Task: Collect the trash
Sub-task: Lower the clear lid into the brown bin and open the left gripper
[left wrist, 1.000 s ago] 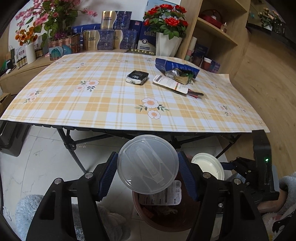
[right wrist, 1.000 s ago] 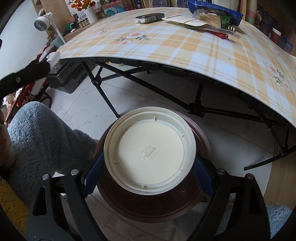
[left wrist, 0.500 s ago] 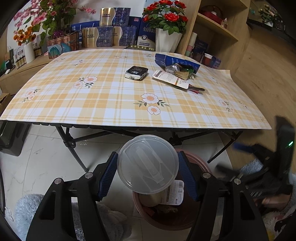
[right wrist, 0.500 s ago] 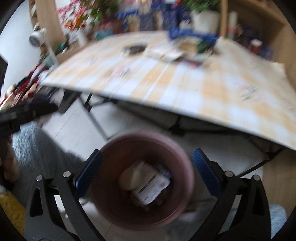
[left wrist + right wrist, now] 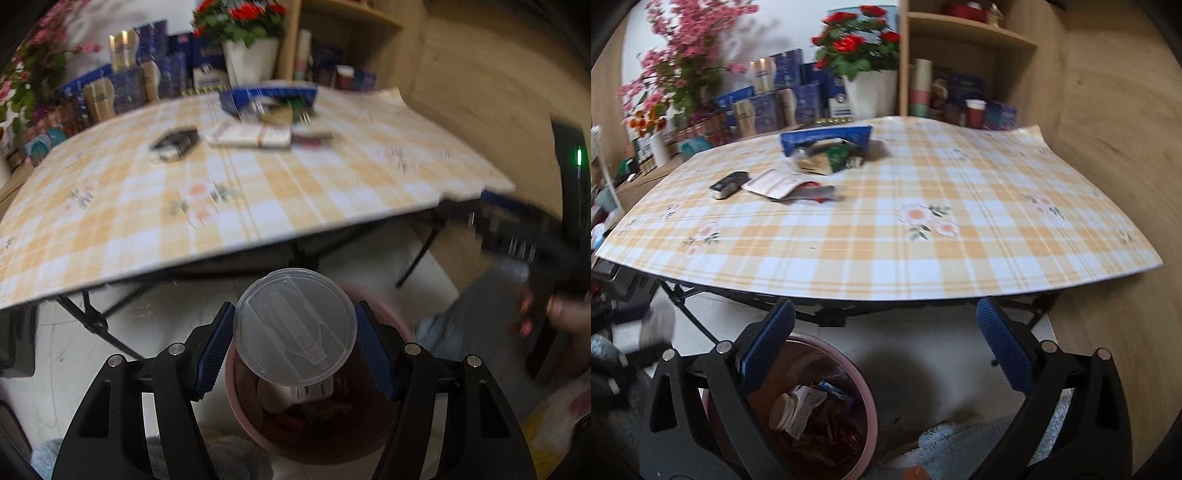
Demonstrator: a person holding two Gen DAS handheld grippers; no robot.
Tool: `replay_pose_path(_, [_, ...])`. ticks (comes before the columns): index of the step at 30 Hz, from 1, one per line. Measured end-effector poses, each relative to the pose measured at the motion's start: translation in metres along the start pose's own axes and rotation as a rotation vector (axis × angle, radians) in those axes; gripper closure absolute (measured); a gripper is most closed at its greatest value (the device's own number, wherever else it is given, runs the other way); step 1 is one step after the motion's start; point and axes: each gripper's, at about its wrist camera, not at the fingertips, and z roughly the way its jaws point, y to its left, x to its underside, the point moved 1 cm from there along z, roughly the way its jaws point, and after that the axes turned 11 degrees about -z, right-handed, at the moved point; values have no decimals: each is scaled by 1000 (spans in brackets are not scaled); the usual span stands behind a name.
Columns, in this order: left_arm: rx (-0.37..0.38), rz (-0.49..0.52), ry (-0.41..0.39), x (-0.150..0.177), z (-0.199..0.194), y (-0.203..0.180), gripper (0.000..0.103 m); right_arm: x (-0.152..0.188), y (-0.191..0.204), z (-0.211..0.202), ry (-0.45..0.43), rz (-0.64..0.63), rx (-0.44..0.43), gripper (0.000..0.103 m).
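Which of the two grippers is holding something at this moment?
The left gripper: its blue pads clamp a clear plastic lid above the trash bin. The right gripper stands wide open, empty.

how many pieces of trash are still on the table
About 5, in one loose group at the far middle: black packet, white wrapper, red item beside it, blue box, crumpled wrappers before it. The pile may hide more.

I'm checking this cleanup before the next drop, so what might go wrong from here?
1. The clear lid, clamped between the left gripper pads, sits over the far part of the pink bin; released there, it might clip the rim and land on the floor.
2. The right gripper is open and empty near the table edge; reaching for the wrappers, it could bump that edge.
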Motion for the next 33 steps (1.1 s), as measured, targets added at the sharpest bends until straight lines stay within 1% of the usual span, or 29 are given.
replay_pose_path(1, [0, 6, 24, 3, 5, -1, 39, 3, -1, -1, 4, 9, 5, 6])
replay_pose_path(2, [-2, 9, 32, 3, 7, -1, 39, 5, 0, 1, 8, 15, 10, 6])
replay_pose_path(6, [8, 2, 40, 5, 9, 2, 39, 9, -1, 3, 27, 32, 22, 6])
replay_pose_path(14, [16, -21, 47, 5, 9, 6, 38, 8, 5, 4, 28, -1, 15, 6])
replay_pose_path(16, [16, -17, 48, 5, 9, 5, 34, 8, 5, 5, 30, 4, 15, 6])
replay_pose_path(18, [11, -17, 46, 5, 9, 6, 15, 8, 4, 5, 33, 11, 14, 6])
replay_pose_path(19, [4, -20, 42, 4, 9, 6, 13, 8, 4, 6, 36, 11, 14, 6])
replay_pose_path(21, [-9, -33, 39, 4, 9, 9, 10, 7, 4, 7, 41, 9, 13, 6])
replay_pose_path(26, [-37, -72, 38, 1, 10, 17, 9, 7, 6, 7, 44, 0, 9, 6])
replay_pose_path(33, [-49, -92, 25, 0, 7, 20, 8, 8, 6, 8, 48, 0, 6, 6])
